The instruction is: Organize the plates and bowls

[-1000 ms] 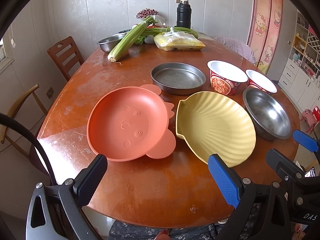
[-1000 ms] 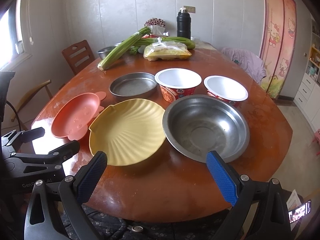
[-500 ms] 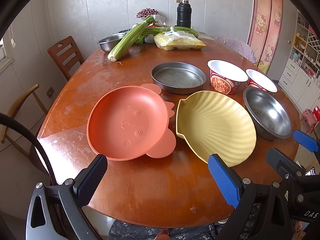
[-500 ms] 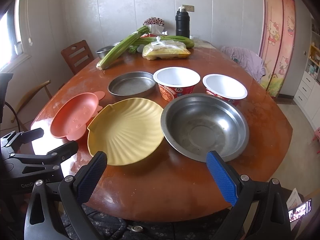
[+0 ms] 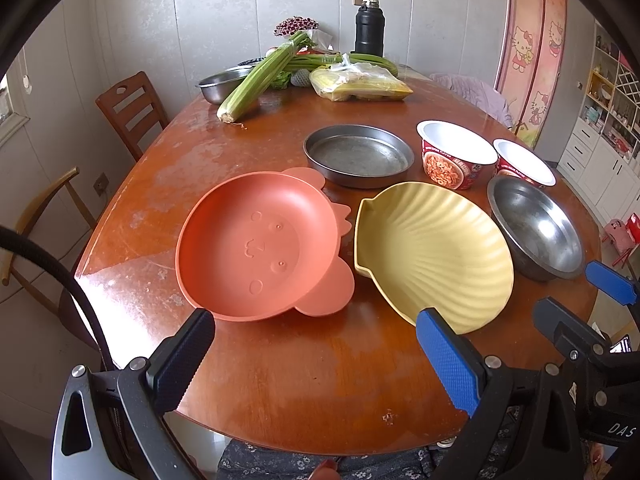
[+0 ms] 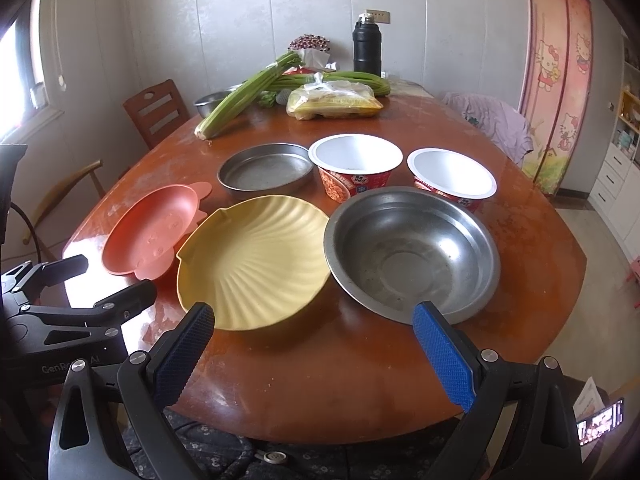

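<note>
Both cameras sit low at the near edge of the table (image 5: pixel 304 380), each looking out between its own two fingers toward the far wall. The left camera is more to the left, close to the orange plate (image 5: pixel 256 244). The right camera is more to the right, close to the metal bowl (image 6: pixel 412 252). Both see the yellow plate (image 6: pixel 252 264) in the middle.
</note>
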Action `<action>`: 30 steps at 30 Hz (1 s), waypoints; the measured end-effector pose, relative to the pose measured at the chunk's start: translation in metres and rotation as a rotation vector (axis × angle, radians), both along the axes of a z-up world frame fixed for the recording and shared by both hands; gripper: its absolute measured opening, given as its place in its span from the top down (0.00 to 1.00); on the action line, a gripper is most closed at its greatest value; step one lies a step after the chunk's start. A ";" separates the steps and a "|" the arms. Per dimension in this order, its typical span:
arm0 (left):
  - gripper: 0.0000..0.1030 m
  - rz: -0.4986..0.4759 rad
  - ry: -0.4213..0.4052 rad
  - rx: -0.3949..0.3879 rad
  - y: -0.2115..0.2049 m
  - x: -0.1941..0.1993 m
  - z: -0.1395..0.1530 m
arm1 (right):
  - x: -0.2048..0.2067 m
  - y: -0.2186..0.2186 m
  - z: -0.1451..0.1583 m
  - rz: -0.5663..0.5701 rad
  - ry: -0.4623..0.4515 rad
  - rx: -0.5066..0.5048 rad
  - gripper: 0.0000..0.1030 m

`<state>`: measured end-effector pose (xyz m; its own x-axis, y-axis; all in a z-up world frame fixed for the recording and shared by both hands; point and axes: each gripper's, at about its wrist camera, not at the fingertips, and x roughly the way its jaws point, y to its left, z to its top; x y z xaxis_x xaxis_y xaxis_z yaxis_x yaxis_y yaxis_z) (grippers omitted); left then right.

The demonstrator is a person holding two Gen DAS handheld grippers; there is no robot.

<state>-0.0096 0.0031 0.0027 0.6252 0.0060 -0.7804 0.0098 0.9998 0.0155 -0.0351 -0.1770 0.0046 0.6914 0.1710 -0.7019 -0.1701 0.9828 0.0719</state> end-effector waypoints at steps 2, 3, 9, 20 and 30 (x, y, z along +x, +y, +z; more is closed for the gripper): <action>0.02 0.002 0.001 0.000 0.000 0.000 0.000 | 0.000 0.001 0.001 0.003 -0.002 -0.007 0.03; 0.02 0.001 0.003 -0.001 0.001 0.000 0.000 | 0.001 0.001 0.002 0.004 -0.005 -0.009 0.03; 0.02 0.008 0.002 -0.003 0.004 0.001 0.001 | 0.007 0.005 0.008 0.018 -0.007 -0.011 0.03; 0.02 0.082 0.011 -0.024 0.036 0.013 0.007 | 0.040 0.041 0.031 0.149 -0.023 -0.034 0.03; 0.02 0.230 0.047 -0.064 0.091 0.019 -0.001 | 0.093 0.093 0.038 0.351 0.076 0.015 0.03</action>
<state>0.0094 0.0939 0.0022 0.5764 0.0935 -0.8118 -0.2192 0.9747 -0.0433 0.0579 -0.0837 0.0423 0.5346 0.4001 -0.7444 -0.4911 0.8639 0.1116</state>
